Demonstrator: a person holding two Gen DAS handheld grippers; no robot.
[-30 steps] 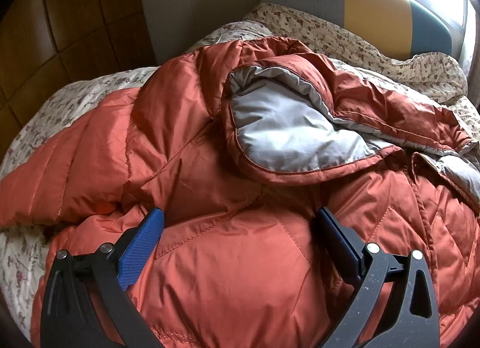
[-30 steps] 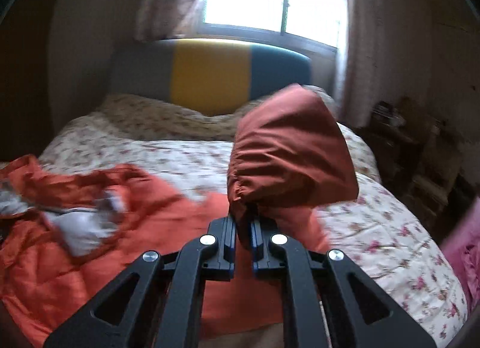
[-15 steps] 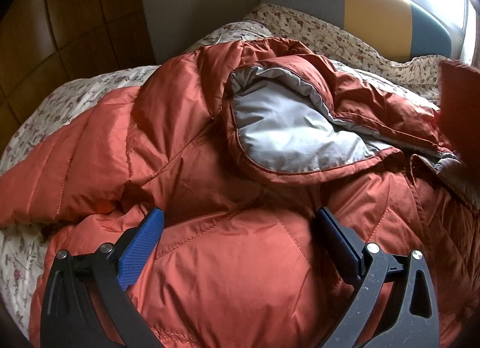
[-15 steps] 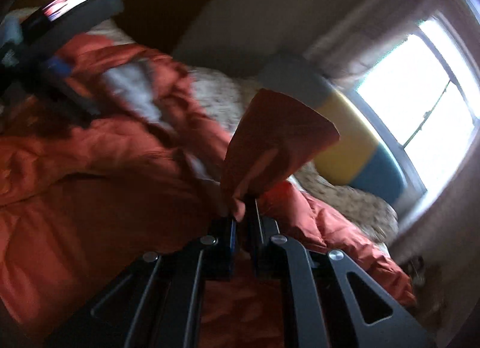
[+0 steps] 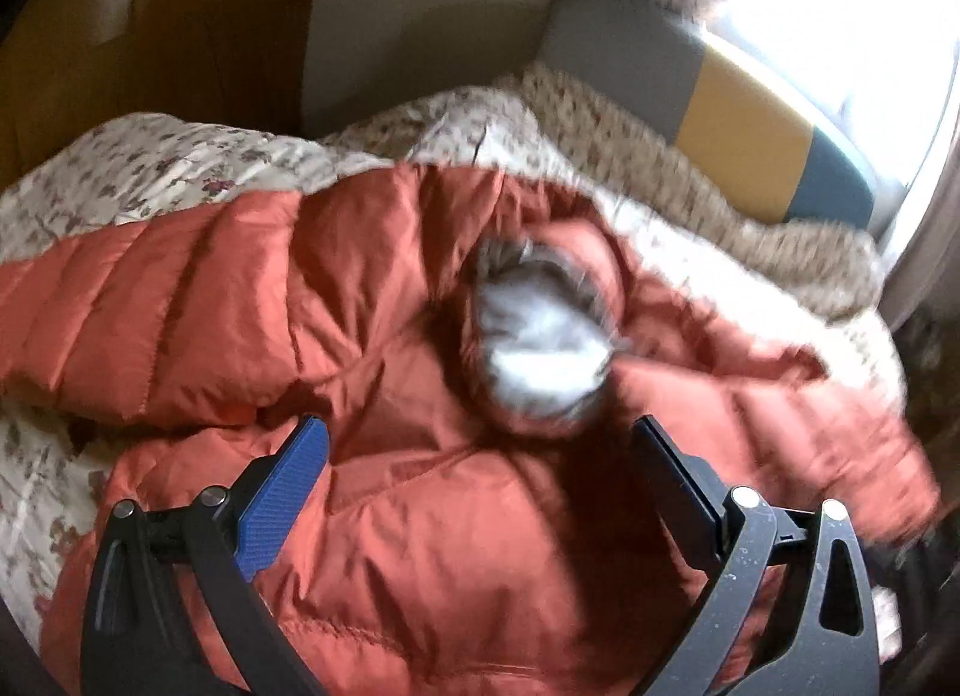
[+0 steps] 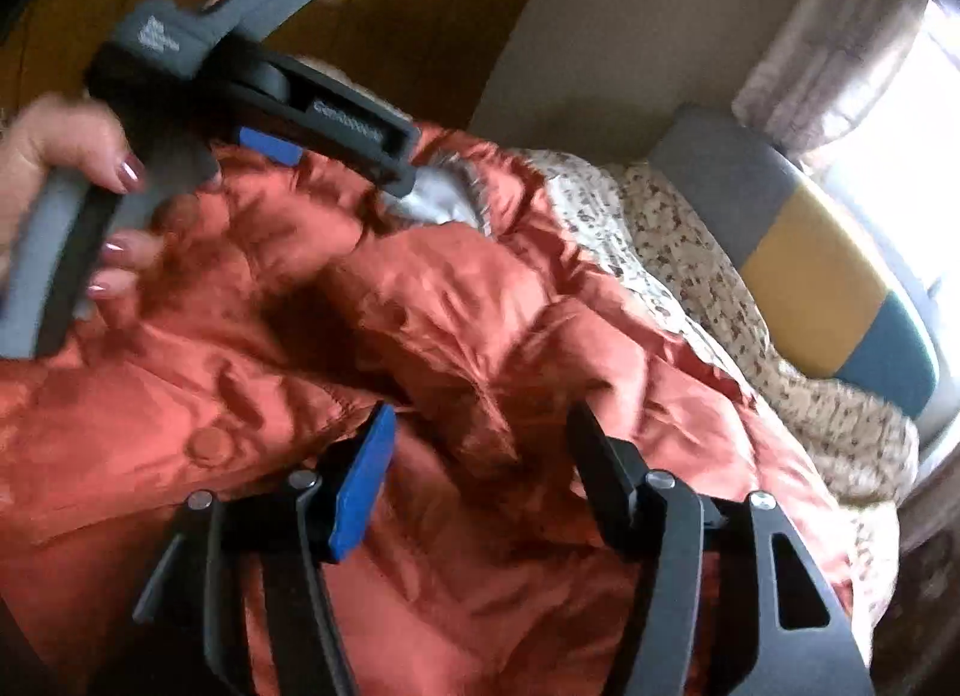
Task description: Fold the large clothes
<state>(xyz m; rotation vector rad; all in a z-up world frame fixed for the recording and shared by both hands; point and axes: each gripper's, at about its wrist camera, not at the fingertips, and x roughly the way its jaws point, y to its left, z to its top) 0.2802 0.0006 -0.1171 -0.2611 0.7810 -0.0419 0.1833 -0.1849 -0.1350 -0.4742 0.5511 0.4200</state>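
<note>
An orange quilted jacket (image 5: 420,546) lies spread on the bed, its grey hood lining (image 5: 534,348) facing up. My left gripper (image 5: 480,444) hovers open just above the jacket's body, nothing between its fingers. In the right wrist view the same jacket (image 6: 540,336) fills the middle. My right gripper (image 6: 483,444) hangs over a folded-in part of it, jaws opening. Fabric lies below the gap and neither pad presses on it. A hand (image 6: 54,156) holds the left gripper (image 6: 348,171) at the upper left, over the hood.
A floral sheet (image 5: 150,162) covers the bed around the jacket. A grey, yellow and blue headboard (image 6: 810,270) stands at the far end under a bright window (image 5: 852,6). A wooden panel wall (image 5: 150,6) runs along the left side.
My right gripper, shut on an orange sleeve end, swung it left over the jacket, then spread its jaws and let go. My left gripper rose a little and rolled, staying open.
</note>
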